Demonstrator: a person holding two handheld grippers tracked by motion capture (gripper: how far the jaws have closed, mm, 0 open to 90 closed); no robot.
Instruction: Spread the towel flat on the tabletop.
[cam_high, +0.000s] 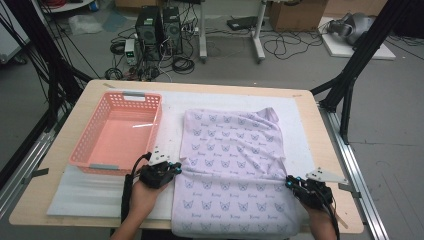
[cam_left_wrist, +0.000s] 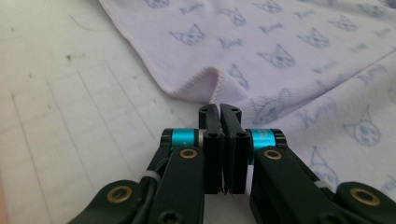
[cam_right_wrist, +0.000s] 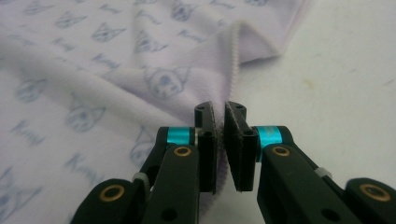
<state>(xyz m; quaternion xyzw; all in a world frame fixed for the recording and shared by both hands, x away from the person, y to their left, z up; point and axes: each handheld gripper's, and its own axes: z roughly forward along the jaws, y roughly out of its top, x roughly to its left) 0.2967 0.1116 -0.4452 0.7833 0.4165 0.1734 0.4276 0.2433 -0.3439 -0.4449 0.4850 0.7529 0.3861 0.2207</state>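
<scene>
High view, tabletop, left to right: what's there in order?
Pink perforated plastic basket → left gripper, shut on the cloth's left edge → lilac cat-print cloth → right gripper, shut on its right edge.

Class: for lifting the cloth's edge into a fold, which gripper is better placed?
Neither is clearly better: the left gripper and right gripper each pinch a side edge of the cloth, so both should lift together.

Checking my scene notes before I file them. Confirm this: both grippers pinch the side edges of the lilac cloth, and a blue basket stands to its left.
Not quite: the basket is pink, as the high view shows. The left gripper and right gripper do pinch the lilac cloth.
</scene>
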